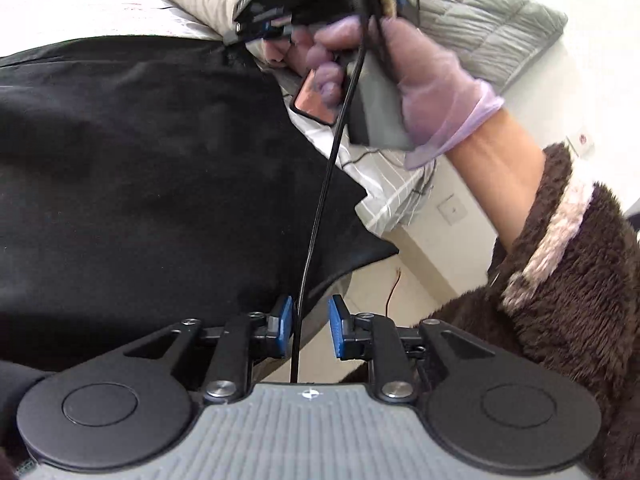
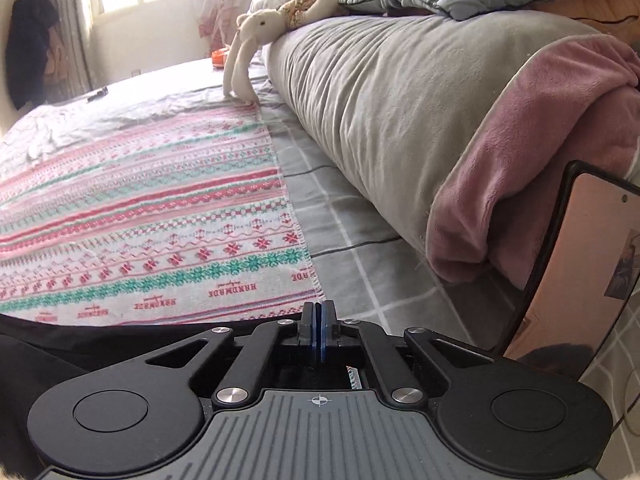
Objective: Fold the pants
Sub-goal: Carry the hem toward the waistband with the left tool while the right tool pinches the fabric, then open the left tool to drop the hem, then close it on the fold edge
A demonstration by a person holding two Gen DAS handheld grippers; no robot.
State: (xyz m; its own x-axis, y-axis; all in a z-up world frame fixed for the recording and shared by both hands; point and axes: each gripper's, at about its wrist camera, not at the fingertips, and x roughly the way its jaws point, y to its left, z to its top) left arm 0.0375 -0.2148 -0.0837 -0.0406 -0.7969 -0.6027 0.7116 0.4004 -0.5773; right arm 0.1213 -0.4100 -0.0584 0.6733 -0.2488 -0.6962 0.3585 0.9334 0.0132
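Observation:
Black pants (image 1: 140, 160) lie spread flat over the bed, and their near right corner hangs past the mattress edge. My left gripper (image 1: 312, 328) hovers over that corner, open, with only a black cable (image 1: 320, 208) running through the gap between its blue pads. A gloved hand (image 1: 420, 92) holds my right gripper (image 1: 240, 34) at the pants' far corner. In the right wrist view the right gripper (image 2: 319, 332) has its pads pressed together, and the pants' (image 2: 40, 344) edge runs straight up to them. The pinched cloth itself is hidden behind the fingers.
A phone (image 1: 316, 104) (image 2: 576, 264) rests by the right hand. A rolled grey and pink duvet (image 2: 380, 112) with a stuffed toy (image 2: 256, 36) lines the right side. A patterned blanket (image 2: 140, 220) covers the bed beyond the pants. The bed's edge (image 1: 392, 200) drops to the floor (image 1: 420, 272).

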